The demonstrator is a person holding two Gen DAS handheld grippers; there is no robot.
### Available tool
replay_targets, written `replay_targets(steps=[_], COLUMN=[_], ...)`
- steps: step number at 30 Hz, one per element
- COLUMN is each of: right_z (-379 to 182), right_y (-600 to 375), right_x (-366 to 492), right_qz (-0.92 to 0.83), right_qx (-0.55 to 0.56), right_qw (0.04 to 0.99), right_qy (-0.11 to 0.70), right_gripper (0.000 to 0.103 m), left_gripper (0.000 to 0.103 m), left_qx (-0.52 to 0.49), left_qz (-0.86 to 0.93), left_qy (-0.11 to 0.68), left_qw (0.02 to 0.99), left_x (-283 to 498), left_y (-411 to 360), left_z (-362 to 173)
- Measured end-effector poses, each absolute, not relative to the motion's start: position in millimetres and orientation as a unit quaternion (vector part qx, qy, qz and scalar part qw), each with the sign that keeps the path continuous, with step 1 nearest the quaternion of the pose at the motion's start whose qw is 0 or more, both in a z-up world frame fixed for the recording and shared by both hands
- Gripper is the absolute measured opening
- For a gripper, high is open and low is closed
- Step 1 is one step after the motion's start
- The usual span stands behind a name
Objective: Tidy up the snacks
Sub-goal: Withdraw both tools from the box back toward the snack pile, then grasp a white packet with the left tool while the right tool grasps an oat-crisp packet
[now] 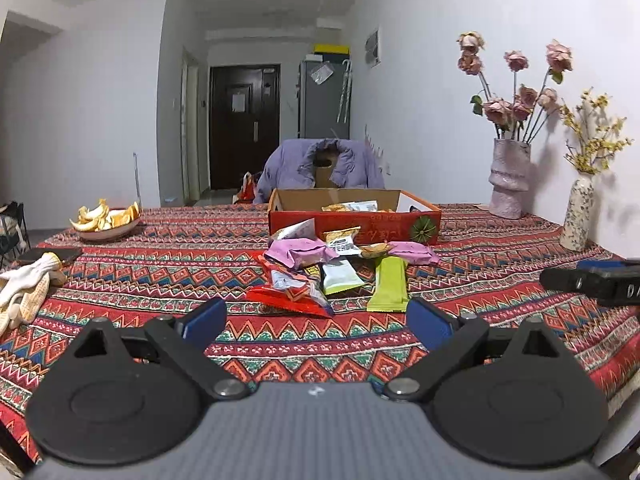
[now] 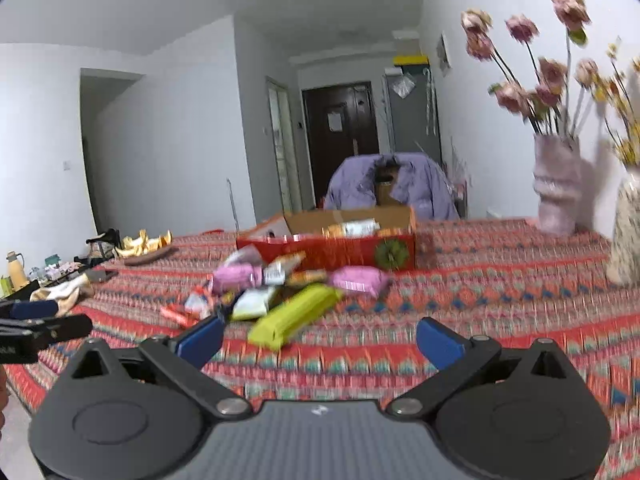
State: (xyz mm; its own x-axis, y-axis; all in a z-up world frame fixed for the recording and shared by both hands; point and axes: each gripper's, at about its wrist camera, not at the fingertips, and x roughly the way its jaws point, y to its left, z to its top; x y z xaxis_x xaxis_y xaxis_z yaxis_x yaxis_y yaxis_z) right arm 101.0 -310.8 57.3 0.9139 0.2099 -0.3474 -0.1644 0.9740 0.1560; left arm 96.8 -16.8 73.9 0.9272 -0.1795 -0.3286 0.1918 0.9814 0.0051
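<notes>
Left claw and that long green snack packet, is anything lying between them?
No. In the left wrist view only bare patterned tablecloth separates the open left claw from the green packet.

Two flower vases (image 1: 509, 178), peel dish (image 1: 107, 224), gloves (image 1: 24, 286), patterned tablecloth (image 1: 500, 280).

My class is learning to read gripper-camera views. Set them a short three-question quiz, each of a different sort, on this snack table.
1. True or false: both the left gripper and right gripper hold a snack.
2. The red box is: A) empty, B) holding some snacks, C) closed.
3. What lies in the dish at far left?

Key:
1. False; both are open and hold nothing.
2. B.
3. Orange peels.
</notes>
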Motion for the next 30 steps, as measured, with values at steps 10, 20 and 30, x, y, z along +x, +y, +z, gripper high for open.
replay_targets(steps=[10, 20, 30], right_z=[49, 49, 49], right_y=[-308, -302, -294], right_x=[89, 126, 192], right_qz=[0.093, 0.089, 0.074], right_qx=[0.054, 0.053, 0.056], right_qw=[0.976, 0.973, 0.967], right_qy=[0.188, 0.206, 0.239], right_gripper=[0.103, 0.103, 0.103], left_gripper=[0.098, 0.098, 0.098], left_qx=[0.013, -0.011, -0.009], left_qz=[-0.094, -0.070, -0.076], left_qy=[0.176, 0.224, 0.244], left_qw=[0.980, 0.972, 0.967], left_x=[95, 147, 235], left_y=[-21, -17, -20], left_z=[66, 53, 57])
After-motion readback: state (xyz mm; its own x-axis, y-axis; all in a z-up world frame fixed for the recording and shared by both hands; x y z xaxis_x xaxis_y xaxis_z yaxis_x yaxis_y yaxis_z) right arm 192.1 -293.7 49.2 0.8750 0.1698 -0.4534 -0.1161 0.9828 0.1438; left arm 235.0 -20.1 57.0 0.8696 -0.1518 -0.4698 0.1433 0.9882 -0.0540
